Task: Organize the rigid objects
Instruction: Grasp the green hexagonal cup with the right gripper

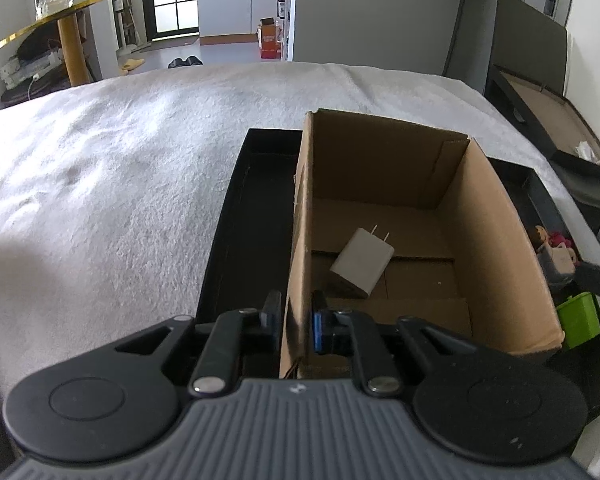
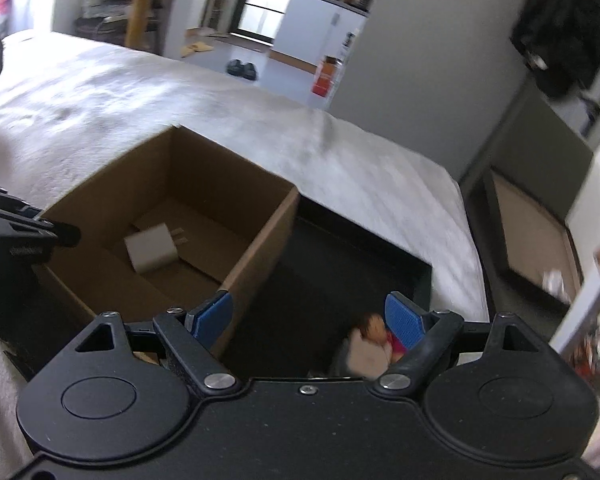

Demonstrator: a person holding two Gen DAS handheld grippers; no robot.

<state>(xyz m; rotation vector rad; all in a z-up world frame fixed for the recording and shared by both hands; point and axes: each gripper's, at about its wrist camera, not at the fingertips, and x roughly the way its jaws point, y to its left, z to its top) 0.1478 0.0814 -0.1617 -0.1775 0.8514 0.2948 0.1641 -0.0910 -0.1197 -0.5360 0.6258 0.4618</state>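
Observation:
An open cardboard box point(image 1: 496, 216) stands in a black tray point(image 1: 236, 220) on a white blanket. A white plug adapter point(image 1: 362, 263) lies on the box floor; it also shows in the right wrist view point(image 2: 151, 251). My left gripper point(image 1: 296, 312) is shut on the box's left wall near its front corner. My right gripper point(image 2: 308, 318) is open above the tray point(image 2: 340, 256), right of the box point(image 2: 256, 236). A small doll figure point(image 2: 370, 344) lies in the tray by the right fingertip point(image 2: 404, 320).
A green block point(image 1: 578, 320) and the doll figure point(image 1: 552, 248) lie in the tray right of the box. A dark side table with a brown tray point(image 2: 532, 236) stands to the right of the bed. A gold-edged round table point(image 1: 68, 20) is far left.

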